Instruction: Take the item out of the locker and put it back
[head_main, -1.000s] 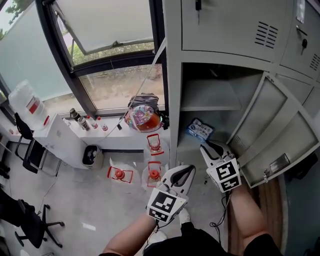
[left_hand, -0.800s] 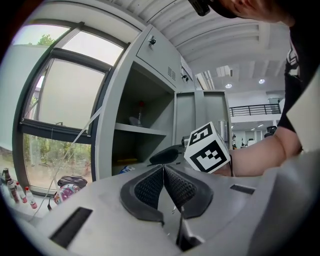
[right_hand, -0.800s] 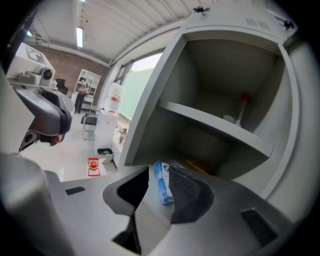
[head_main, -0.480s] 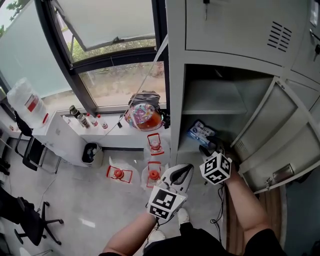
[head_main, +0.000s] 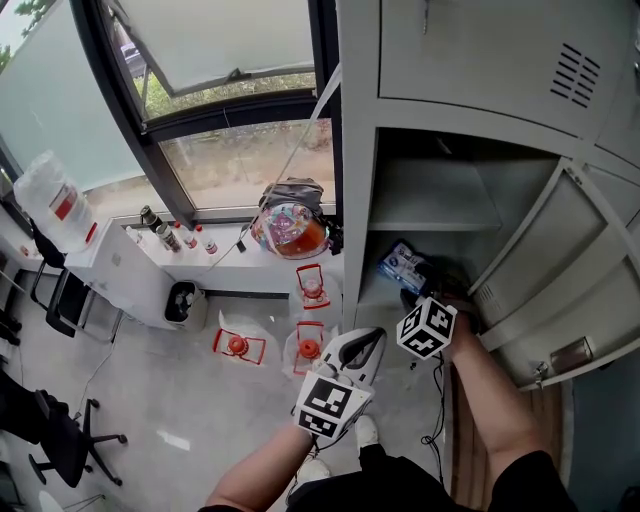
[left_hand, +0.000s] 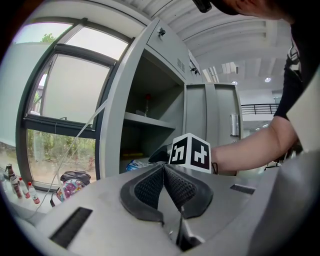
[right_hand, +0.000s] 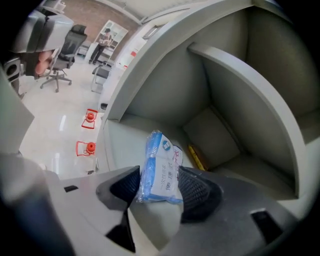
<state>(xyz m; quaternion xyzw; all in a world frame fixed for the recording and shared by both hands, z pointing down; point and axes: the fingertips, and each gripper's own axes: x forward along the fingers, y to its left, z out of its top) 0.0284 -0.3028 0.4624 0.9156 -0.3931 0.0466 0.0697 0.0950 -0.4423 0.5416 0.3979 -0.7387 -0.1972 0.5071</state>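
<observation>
A blue-and-white plastic packet (head_main: 402, 265) lies on the floor of the grey locker's (head_main: 354, 200) lower compartment. My right gripper (head_main: 428, 292) reaches into that compartment, its marker cube (head_main: 427, 328) just outside. In the right gripper view the packet (right_hand: 162, 170) stands between the jaws of the right gripper (right_hand: 161, 176), which are opening wide; the pads do not clearly press on it. My left gripper (head_main: 372, 340) hangs in front of the locker, and in the left gripper view its jaws (left_hand: 163, 169) meet at the tips with nothing in them.
The locker's doors (head_main: 560, 290) swing open at the right. A shelf (right_hand: 235, 75) spans the compartment above the packet, and a yellow strip (right_hand: 197, 157) lies behind it. A colourful bag (head_main: 290, 230) sits on the window sill, with red-framed things (head_main: 308, 285) on the floor.
My right gripper has gone forward from outside the locker into the lower compartment and its jaws have spread around the packet. The left gripper has hardly moved.
</observation>
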